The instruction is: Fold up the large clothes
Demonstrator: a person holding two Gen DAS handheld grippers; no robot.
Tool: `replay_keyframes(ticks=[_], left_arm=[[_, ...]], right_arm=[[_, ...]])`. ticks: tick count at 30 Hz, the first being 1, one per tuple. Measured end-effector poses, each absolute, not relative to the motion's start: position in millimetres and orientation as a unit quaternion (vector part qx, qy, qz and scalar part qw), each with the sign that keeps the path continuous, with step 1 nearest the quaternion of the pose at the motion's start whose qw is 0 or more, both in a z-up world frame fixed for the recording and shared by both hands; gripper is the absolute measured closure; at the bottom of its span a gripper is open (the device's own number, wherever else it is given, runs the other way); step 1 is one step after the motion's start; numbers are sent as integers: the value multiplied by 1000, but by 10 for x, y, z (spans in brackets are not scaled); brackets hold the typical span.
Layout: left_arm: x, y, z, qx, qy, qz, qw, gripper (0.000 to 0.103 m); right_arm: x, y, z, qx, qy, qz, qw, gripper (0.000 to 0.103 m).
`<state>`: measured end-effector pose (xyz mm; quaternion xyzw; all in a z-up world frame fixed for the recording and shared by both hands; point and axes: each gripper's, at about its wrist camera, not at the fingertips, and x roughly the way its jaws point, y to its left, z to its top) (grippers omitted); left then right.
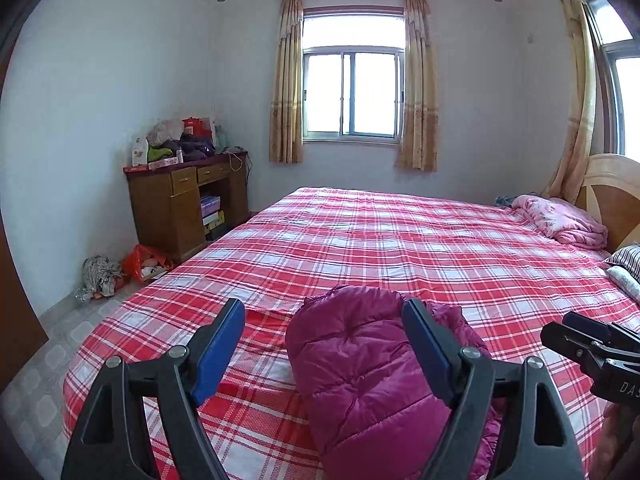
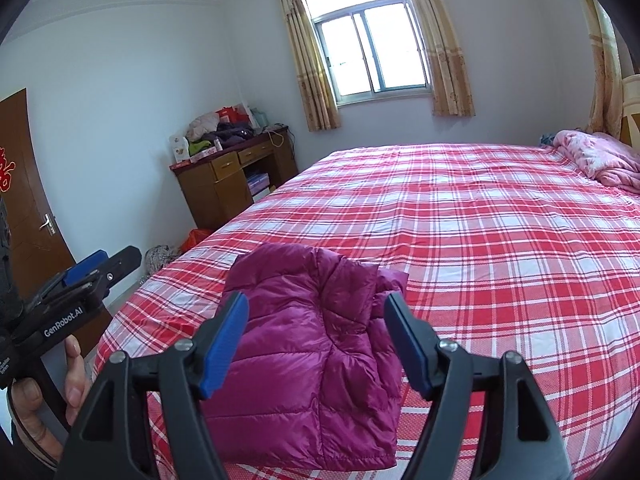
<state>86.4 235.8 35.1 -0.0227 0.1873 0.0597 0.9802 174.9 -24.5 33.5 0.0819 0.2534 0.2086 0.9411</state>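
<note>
So the magenta puffer jacket is lying folded into a compact bundle on the bed, near the bed's closest edge, on the red and white plaid sheet; one quilted layer sits on top of another and a bit of fabric sticks out on the side toward the headboard. The left gripper hangs over the jacket with its blue-padded fingers spread wide, nothing pinched between them (the pads look clear of the fabric); the right gripper is the same deal, fingers apart and not pressing on the jacket, which sits in the gap behind them. A hand grips the left tool's handle in the right wrist view. Further up the bed, by the headboard, there's a crumpled pink quilt and a striped pillow; past the bed's far corner a wooden bench stands against the wall with clothes and boxes piled on top; a curtained window is behind the bed.
</note>
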Motion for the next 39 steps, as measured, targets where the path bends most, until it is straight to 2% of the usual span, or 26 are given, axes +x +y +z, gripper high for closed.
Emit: replay_keyframes(ticks=[30, 39], left_arm=[[902, 2369, 339, -29, 195, 64, 978, 21], [871, 2310, 357, -20, 186, 69, 980, 18]], right_arm=[[1747, -254, 325, 79, 257, 210, 940, 29], [1727, -241, 362, 76, 252, 213, 941, 29]])
